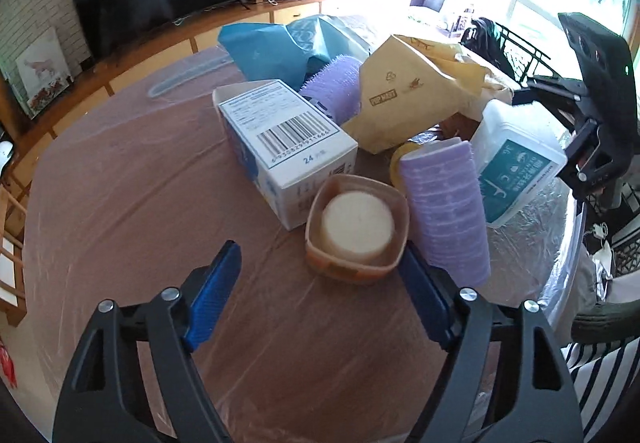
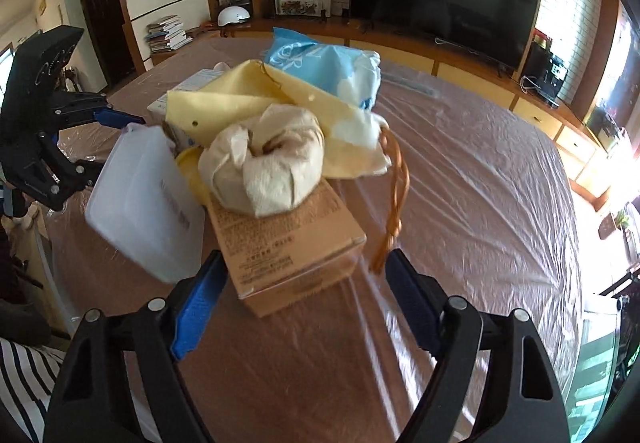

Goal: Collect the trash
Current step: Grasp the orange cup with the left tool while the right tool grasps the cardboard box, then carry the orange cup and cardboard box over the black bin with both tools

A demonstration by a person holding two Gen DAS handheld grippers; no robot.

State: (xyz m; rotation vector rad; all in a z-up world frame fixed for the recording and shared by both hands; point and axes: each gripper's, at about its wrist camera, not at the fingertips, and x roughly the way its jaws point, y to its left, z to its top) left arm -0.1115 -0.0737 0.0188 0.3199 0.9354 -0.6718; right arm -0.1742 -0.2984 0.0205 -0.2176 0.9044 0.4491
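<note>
Paper wad (image 2: 264,159) atop carton (image 2: 288,243); jug (image 2: 144,203) just left

Black tongs (image 1: 318,289), blue ribbed pads (image 1: 214,293)

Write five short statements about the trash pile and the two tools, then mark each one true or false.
1. The left tool is open, with the small orange tub just ahead of its fingers. True.
2. The right tool is clamped shut on the crumpled paper wad. False: it is open and holds nothing; the wad rests on the tan box.
3. The white barcode box stands to the left of the orange tub in the left wrist view. True.
4. The television is switched on and showing a picture. False: its screen is dark.
5. A clear plastic sheet covers the table. True.
</note>
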